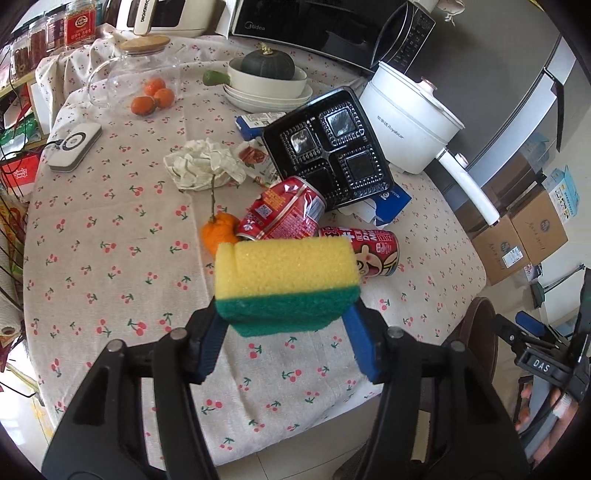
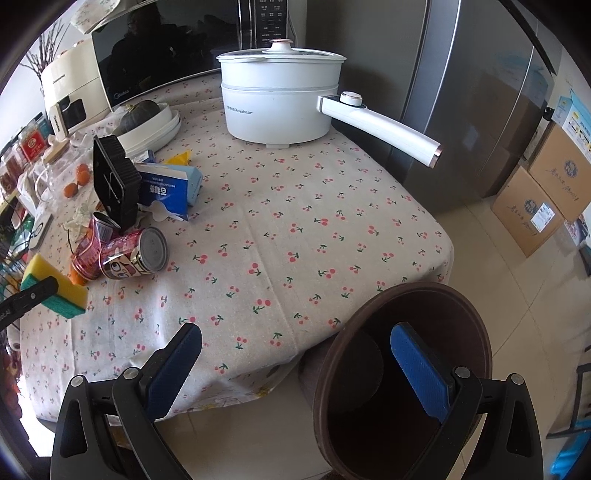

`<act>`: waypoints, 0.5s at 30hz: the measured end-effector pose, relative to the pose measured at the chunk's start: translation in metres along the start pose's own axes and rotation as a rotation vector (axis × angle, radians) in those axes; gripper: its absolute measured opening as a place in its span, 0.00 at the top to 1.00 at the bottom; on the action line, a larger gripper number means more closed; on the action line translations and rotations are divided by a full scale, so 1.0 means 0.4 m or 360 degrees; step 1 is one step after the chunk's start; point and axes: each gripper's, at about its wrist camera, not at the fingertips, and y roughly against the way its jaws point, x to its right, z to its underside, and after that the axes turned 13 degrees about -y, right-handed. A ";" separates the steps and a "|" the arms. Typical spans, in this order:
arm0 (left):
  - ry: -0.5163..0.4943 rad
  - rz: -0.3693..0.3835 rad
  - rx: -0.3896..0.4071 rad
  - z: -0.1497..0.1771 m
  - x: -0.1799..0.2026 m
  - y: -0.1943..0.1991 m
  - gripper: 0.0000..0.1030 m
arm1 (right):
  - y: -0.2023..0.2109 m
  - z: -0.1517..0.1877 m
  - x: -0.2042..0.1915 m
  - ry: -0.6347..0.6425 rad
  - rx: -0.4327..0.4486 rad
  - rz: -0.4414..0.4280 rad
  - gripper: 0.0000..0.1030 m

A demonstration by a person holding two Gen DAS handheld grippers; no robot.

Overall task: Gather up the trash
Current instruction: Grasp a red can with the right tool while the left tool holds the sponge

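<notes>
Between the left gripper's [image 1: 286, 325] blue pads, a yellow-and-green foam sponge [image 1: 286, 284] sits pinched; sweep the red drink cans [image 1: 284, 214] beyond it toward the brown round bin [image 2: 458, 306], under the spread, empty right gripper [image 2: 295, 354].

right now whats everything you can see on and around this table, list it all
sponge: 1, yellow over green, held above the tablecloth
drink cans: 2, red, lying on their sides mid-table
black tray: 1, four compartments, propped tilted behind the cans
crumpled paper: 1, white, left of the tray
orange peel: 1, orange, beside the cans
blue carton: 1, blue and white, torn, by the tray
electric pot: 1, white, far side of the table
squash: 1, dark green, in stacked cream bowls
small oranges: 3, by a glass jar
microwave: 1, black, at the back
bin: 1, brown, on the floor at the table edge
cardboard boxes: several, brown, on the floor
left gripper: shut on the sponge
right gripper: open, above the bin
</notes>
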 end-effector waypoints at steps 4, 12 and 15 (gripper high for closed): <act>-0.0012 -0.0009 0.0044 0.010 -0.040 0.044 0.41 | -0.005 -0.003 -0.047 0.0002 -0.0003 -0.0031 0.00; 0.0010 -0.0045 0.0059 0.053 -0.136 0.096 0.41 | -0.016 0.012 -0.172 0.0072 -0.0022 -0.0095 0.00; 0.0026 -0.0070 0.0062 0.069 -0.175 0.111 0.41 | -0.025 0.022 -0.214 0.0095 -0.0036 -0.0110 0.00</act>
